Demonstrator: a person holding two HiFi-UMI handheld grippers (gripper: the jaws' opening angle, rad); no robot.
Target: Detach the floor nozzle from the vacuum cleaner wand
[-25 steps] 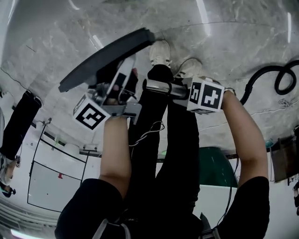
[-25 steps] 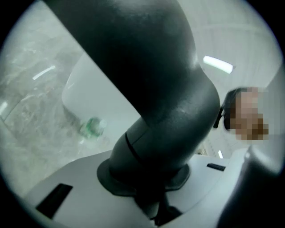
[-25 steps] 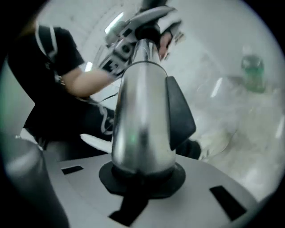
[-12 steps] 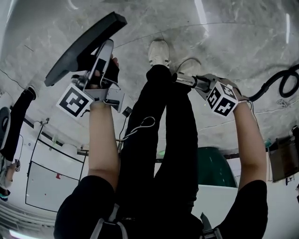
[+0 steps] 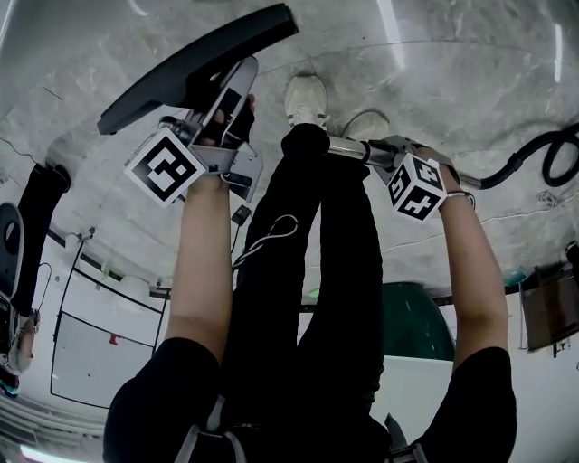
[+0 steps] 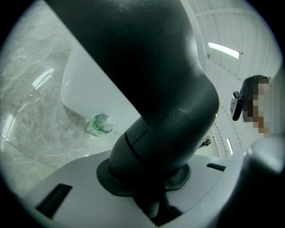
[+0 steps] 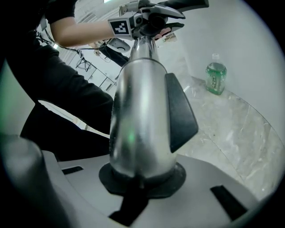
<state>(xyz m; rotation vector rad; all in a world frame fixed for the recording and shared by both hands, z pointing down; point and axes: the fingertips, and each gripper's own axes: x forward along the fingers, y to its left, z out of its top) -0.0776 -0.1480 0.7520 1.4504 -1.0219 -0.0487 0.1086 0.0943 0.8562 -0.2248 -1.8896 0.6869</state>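
Note:
The dark grey floor nozzle [image 5: 194, 68] hangs above the marble floor at upper left in the head view. My left gripper [image 5: 231, 113] is shut on its thick black neck [image 6: 164, 89]. My right gripper [image 5: 375, 152] is shut on the silver wand [image 5: 348, 149], which has a black latch [image 7: 180, 111]. In the head view a black trouser leg shows between the wand's free end and the nozzle neck, so they look apart. The right gripper view lines the wand [image 7: 138, 120] up with the left gripper [image 7: 151, 20] and nozzle [image 7: 182, 4]; there I cannot tell whether they touch.
A black hose [image 5: 534, 154] curls on the floor at right. A green plastic bottle [image 7: 216, 78] stands by the wall, also seen as the bottle [image 6: 100, 124]. My white shoes [image 5: 308, 99] are under the wand. Another person's leg [image 5: 32, 208] is at far left.
The left gripper swung the nozzle out to the upper left, then back partway. The right gripper tipped downward, and the wand's free end drew rightward, away from the nozzle neck.

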